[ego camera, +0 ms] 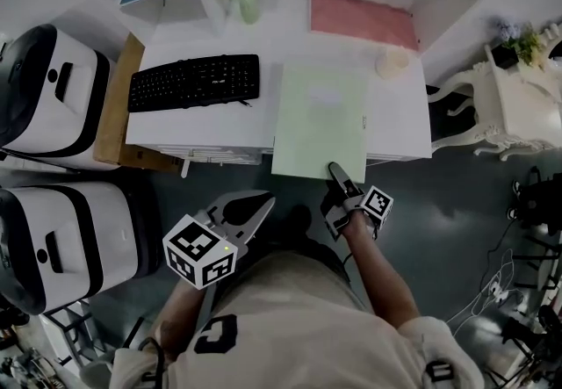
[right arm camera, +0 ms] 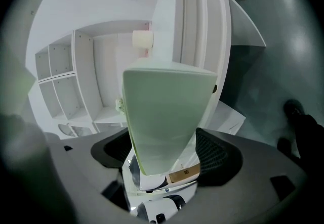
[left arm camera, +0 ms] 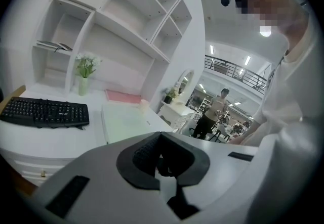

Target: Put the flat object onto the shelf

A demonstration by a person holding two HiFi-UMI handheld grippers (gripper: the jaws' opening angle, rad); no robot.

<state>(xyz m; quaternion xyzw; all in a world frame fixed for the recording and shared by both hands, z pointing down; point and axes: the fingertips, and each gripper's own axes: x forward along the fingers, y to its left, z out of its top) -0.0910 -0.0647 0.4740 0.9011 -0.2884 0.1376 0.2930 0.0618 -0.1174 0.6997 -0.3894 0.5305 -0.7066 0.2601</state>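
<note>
Desk: one green folder, one keyboard, one vase.

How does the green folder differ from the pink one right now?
The green folder juts over the front edge of the desk; the pink folder lies fully on it, at the back. The green folder sits between the open jaws of the right gripper; nothing touches the pink folder. The green folder looks larger than the pink folder. Both lie flat on the white desk.
</note>
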